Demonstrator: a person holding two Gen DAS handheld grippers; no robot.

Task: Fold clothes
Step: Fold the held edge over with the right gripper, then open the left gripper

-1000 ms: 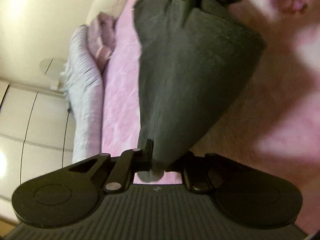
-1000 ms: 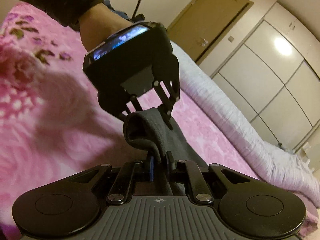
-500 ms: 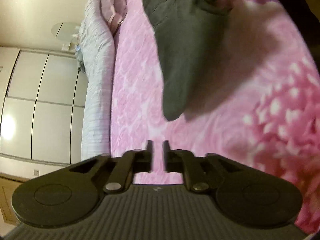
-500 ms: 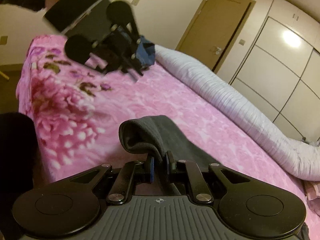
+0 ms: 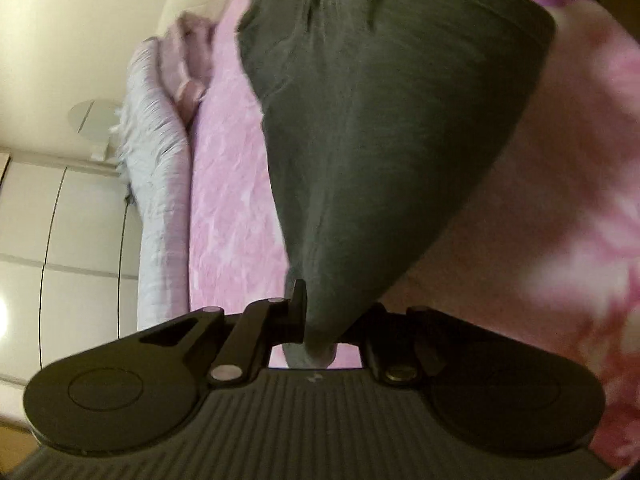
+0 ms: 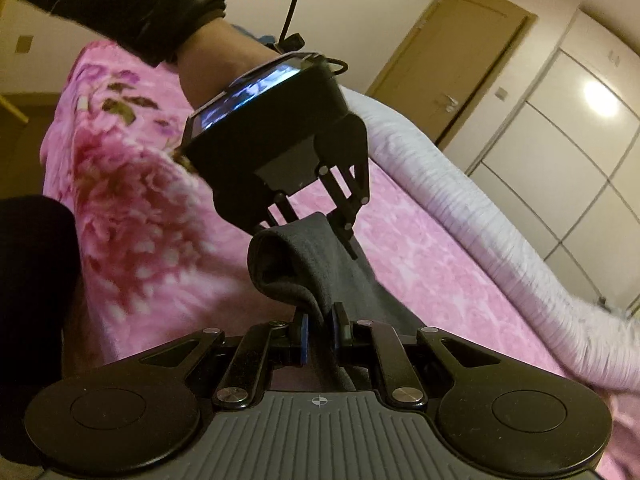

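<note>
A dark grey garment [image 5: 380, 140] hangs stretched between both grippers above a pink floral blanket [image 5: 228, 184]. My left gripper [image 5: 320, 304] has its jaws closing on the narrow lower end of the cloth, which is pinched between the pads. In the right wrist view my right gripper [image 6: 318, 320] is shut on a fold of the same garment [image 6: 288, 264]. The left gripper [image 6: 312, 226] comes in from above, held by a hand in a black sleeve [image 6: 120, 0], and grips the cloth a short way ahead of the right one.
A rolled pale lilac quilt [image 6: 460, 200] lies along the far side of the bed, with pink clothing [image 5: 188, 60] bunched at its end. White wardrobe doors [image 6: 560, 140] and a brown room door [image 6: 452, 60] stand behind it. The blanket [image 6: 132, 184] drops off at the bed's near edge on the left.
Half a second ago the left gripper was open and away from the garment, which hung from the right one alone. It has come back and shut on the cloth close to the right gripper.
</note>
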